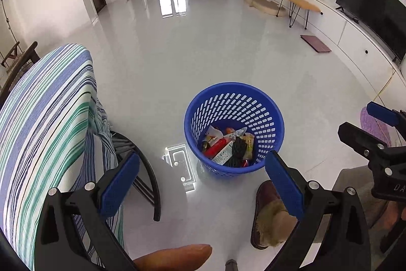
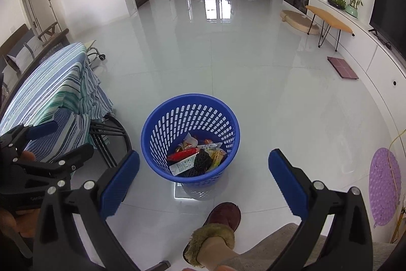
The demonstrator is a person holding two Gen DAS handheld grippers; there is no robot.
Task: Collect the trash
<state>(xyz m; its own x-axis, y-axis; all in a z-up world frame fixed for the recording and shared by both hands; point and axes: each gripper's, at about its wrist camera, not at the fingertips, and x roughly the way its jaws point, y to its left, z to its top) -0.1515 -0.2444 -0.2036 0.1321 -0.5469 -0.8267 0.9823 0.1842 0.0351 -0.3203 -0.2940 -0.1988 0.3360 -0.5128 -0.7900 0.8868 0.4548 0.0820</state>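
Presently listed: blue basket (image 2: 190, 141) on floor (image 2: 228, 55), upright, holding wrappers (image 2: 195, 156); left gripper (image 1: 203, 179) wide apart, empty; right gripper (image 2: 203, 177) wide apart, empty; slippered foot (image 2: 218, 227) just beside basket.

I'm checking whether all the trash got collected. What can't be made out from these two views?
- Blue basket bottom: the top wrappers cover lower items, both views.
- Wrapper print: too small to read.
- Tabletop under the striped cloth: seen edge-on, its surface is hidden.
- Floor beneath the cameras: blocked by the left gripper, right gripper and slipper.
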